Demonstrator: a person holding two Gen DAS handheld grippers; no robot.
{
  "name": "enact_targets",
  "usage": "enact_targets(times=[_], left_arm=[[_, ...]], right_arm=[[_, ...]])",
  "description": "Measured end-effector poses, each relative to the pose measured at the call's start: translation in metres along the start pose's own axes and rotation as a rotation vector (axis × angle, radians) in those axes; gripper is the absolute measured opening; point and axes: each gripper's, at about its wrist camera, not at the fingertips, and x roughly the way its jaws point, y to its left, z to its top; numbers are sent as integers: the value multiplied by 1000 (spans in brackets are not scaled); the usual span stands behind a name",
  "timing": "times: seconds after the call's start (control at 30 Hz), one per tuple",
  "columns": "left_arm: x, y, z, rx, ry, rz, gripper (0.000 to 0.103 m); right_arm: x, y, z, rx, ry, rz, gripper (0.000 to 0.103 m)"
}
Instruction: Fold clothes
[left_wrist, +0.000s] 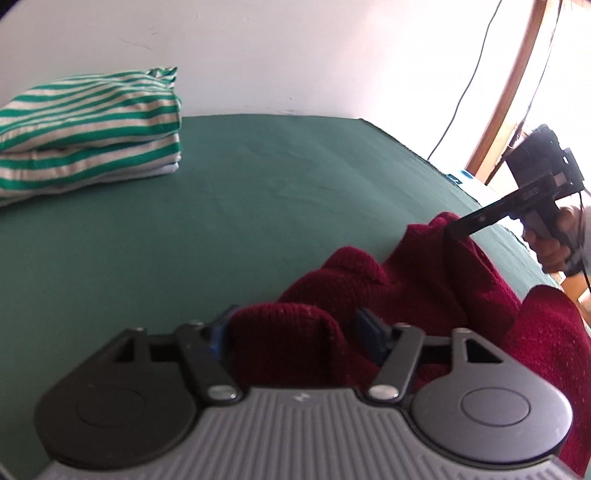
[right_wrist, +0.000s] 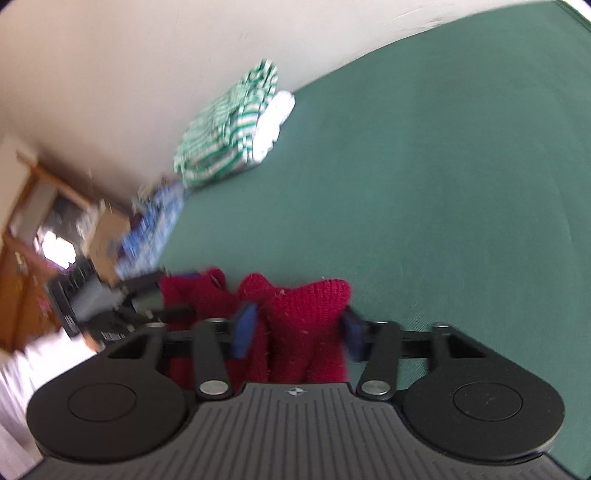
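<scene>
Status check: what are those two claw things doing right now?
Left gripper shut on red sweater. Right gripper shut on it too. Striped folded pile well apart; nothing in the way.

Plain white wall (left_wrist: 258, 55), green-covered bed (left_wrist: 221, 206), bright wood-framed window (left_wrist: 517, 74), wooden furniture (right_wrist: 22, 280)

You are not looking at any text you can actually read. In the left wrist view, the right gripper (left_wrist: 452, 230), far to the right of your own claw, is showing pale markings on the side of its black bar, too small and blurred to make out. In the right wrist view, a small compass-like emblem (right_wrist: 294, 391) is sitting on the ribbed grey body just behind your claw, with no letters. The left gripper (right_wrist: 162, 291), off to the left, is carrying whitish lettering on its black body, smeared beyond reading.
</scene>
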Motion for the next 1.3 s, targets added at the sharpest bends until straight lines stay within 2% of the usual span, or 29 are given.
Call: enact_targets(times=[0.03,0.07,0.1,0.23,0.3,0.5,0.6,0.7,0.9,1.0,1.17,1.23,1.3], left_arm=[[-1,1,0,-6,2,-4,49],[-2,2,0,-12,5,-7,36],[-3,3,1,-18,7,-11,31],[-9,-4,5,6,-8,5,24],[-19,-13,10,30,-36,13,22],[-66,-37,18,87,-105,-30,20],[-98,-47,15,111,-146,-47,20],[-130,-66,7,176,-176,-32,20],[-175,-105,-20,340,-189,-22,20],[-192,-123,-33,393,-196,-46,20],[-208,-149,-63,526,-161,-55,19],[-208,-154,-70,538,-119,-56,14],[-207,-161,-77,554,-99,-59,14]], right_arm=[[0,1,1,-25,16,-9,32],[-1,1,0,-39,27,-9,27],[-3,2,1,-45,32,-15,26],[-16,8,-1,-54,2,-11,24],[-25,19,-1,-76,-27,-7,23],[-56,60,-8,-143,-119,21,23],[-79,90,-19,-209,-150,36,22],[-100,116,-33,-285,-165,39,22],[-132,147,-68,-390,-114,-38,22],[-141,156,-88,-411,-73,-81,20],[-140,167,-123,-444,11,-140,20],[-136,168,-135,-456,37,-160,20],[-132,169,-144,-463,49,-156,20]])
